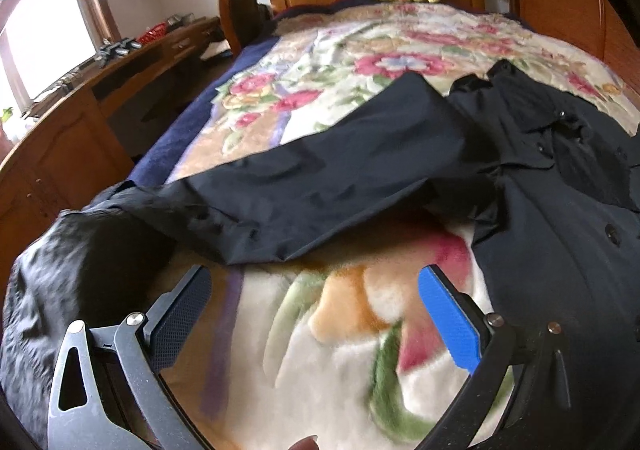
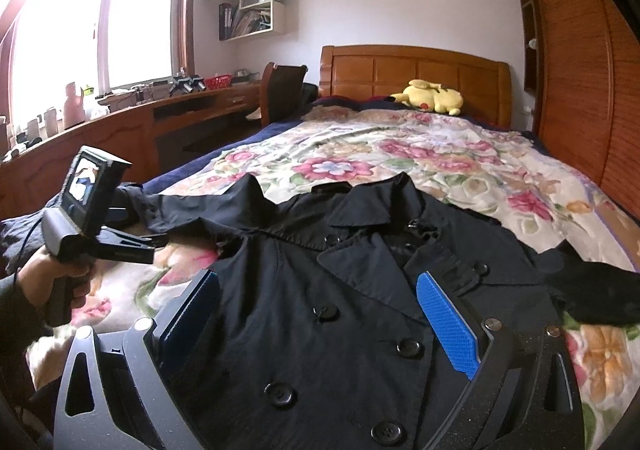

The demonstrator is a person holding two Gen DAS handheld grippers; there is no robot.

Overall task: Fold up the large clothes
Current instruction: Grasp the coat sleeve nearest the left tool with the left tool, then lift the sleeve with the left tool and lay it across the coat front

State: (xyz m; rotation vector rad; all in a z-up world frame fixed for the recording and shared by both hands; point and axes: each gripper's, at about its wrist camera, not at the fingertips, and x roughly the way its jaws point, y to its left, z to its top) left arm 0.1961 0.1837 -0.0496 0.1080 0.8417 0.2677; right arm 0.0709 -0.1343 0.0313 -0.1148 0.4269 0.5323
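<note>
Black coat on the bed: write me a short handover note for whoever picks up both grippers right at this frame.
Left gripper: open, empty, hovering over the floral blanket just short of the coat's outstretched sleeve.
Right gripper: open, empty, above the buttoned front of the black coat.
The coat lies face up, collar toward the headboard, that sleeve spread sideways; the other sleeve's lie is unclear.
Done: coat laid out flat. No fold is visible yet.
Left: probably bring the sleeves in over the body, then fold the body.
</note>
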